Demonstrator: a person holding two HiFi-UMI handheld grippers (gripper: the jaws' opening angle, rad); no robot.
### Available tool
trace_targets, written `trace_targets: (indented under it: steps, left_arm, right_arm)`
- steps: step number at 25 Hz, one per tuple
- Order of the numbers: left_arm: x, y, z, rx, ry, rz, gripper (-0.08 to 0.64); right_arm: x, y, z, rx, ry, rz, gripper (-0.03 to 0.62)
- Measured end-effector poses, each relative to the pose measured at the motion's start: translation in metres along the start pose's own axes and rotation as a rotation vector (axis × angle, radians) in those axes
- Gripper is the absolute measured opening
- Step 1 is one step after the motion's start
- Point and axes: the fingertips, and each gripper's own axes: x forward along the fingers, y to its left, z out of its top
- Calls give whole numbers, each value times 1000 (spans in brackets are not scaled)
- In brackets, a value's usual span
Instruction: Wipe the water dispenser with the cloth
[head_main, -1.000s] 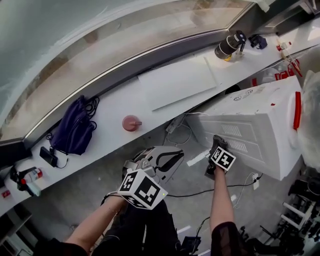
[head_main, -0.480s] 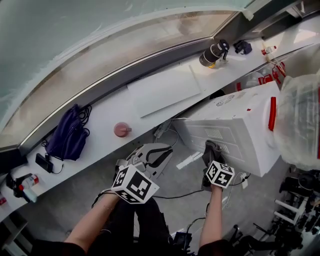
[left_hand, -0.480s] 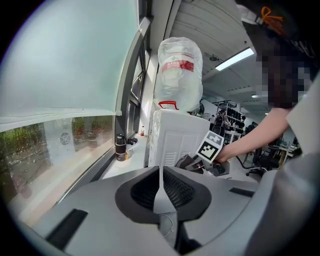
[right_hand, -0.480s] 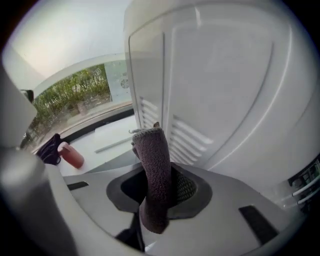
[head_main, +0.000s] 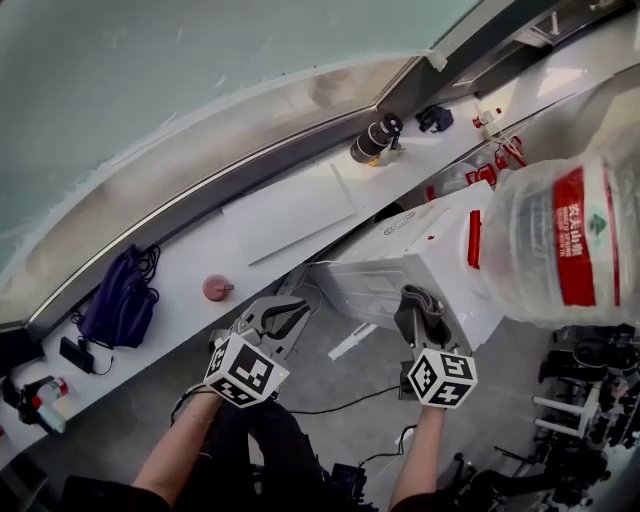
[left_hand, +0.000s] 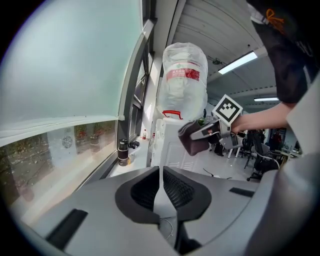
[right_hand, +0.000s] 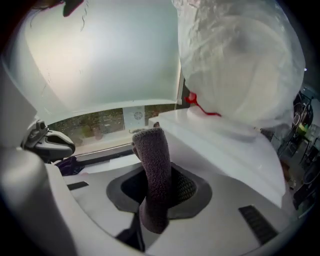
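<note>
The white water dispenser (head_main: 410, 262) stands on the floor with a big clear bottle (head_main: 562, 240) on top. My right gripper (head_main: 421, 312) is shut on a dark grey cloth (head_main: 415, 300), and the cloth rests against the dispenser's side panel. In the right gripper view the cloth (right_hand: 151, 155) sticks up from the jaws beside the dispenser (right_hand: 225, 150), under the bottle (right_hand: 240, 60). My left gripper (head_main: 283, 316) hangs to the left, shut on nothing. The left gripper view looks past its jaws at the dispenser (left_hand: 167, 145), the bottle (left_hand: 184, 80) and the cloth (left_hand: 190, 142).
A white window ledge (head_main: 180, 262) runs behind, bearing a purple bag (head_main: 118, 295), a pink lid (head_main: 215, 288), a white board (head_main: 290, 212) and a black cylinder (head_main: 372, 140). Cables (head_main: 345, 402) trail over the floor. Chair bases (head_main: 590, 420) crowd the right.
The right gripper has slid the cloth along the dispenser's side panel toward me. The head view has swung so the bottle now fills the right. The left gripper has stayed low and idle.
</note>
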Motion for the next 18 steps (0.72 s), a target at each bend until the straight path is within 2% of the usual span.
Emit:
trace_targets:
  steps: [7, 13, 18]
  left_arm:
    - [2, 0, 3, -27, -21, 0, 23]
    - [-3, 7, -11, -40, -5, -5, 23]
    - [-7, 17, -21, -41, 6, -12, 23]
  right_arm:
    - [-25, -8, 65, -24, -131, -76, 104]
    - [-4, -4, 60, -23, -124, -116, 104]
    - [2, 2, 57, -41, -161, -169, 104]
